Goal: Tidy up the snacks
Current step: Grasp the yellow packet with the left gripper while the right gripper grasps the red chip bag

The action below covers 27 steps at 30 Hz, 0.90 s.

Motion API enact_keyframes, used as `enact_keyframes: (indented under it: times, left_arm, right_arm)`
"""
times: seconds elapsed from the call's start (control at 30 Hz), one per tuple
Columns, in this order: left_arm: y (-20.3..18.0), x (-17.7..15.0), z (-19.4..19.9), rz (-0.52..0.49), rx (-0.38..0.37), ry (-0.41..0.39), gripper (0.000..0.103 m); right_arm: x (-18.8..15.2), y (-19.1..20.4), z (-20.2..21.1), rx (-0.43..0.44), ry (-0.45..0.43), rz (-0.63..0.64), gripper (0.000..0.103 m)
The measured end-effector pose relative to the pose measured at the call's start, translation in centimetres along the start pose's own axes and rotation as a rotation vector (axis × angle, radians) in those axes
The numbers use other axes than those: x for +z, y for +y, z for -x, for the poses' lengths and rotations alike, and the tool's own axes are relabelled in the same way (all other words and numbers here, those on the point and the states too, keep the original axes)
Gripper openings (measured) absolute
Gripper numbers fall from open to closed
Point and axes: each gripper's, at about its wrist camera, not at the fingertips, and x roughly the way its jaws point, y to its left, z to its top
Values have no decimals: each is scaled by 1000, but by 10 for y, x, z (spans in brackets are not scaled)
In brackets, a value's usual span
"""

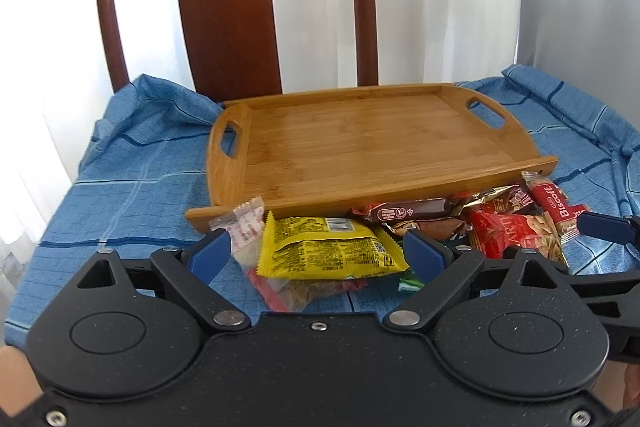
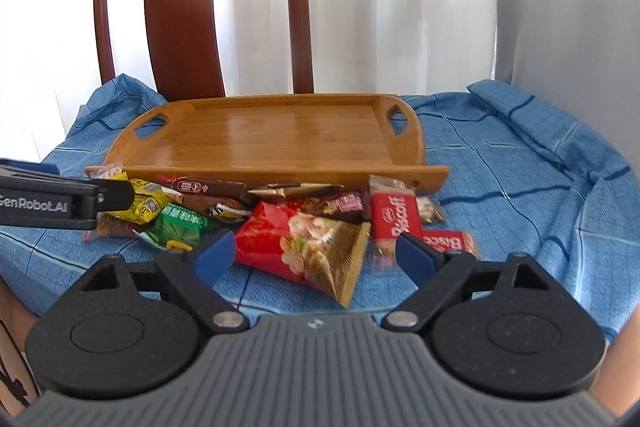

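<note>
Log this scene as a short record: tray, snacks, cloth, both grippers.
tray: rectangular bamboo tray with cut-out handles, nothing in it
snacks: pile of wrapped snacks along the tray's near edge, including yellow packet, red and gold triangular bag, red Biscoff packs
cloth: blue checked cloth
left gripper: open, yellow packet between its fingers
right gripper: open

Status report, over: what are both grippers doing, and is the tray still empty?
Left gripper open over yellow packet. Right gripper open over red bag. Tray empty, snacks piled against its near rim. Nothing blocking.
</note>
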Motion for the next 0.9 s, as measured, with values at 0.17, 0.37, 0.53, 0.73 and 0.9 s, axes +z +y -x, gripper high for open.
enact_keyframes:
  times: [0.17, 0.37, 0.53, 0.73, 0.9]
  left_arm:
    - [-1, 1, -15, 9, 0, 28, 93]
    - [2, -3, -26, 15, -12, 58, 74]
    - [0, -7, -26, -2, -17, 50, 83]
    - [3, -12, -35, 21, -20, 84, 80]
    - [-4, -12, -28, -17, -5, 55, 52]
  right_arm:
    - [-2, 5, -9, 13, 11, 0, 94]
    - [-3, 10, -17, 31, 20, 14, 93]
    - [-4, 14, -17, 38, 9, 21, 88]
    - [-4, 18, -19, 41, 6, 47, 80]
    - [-3, 15, -18, 47, 8, 38, 76]
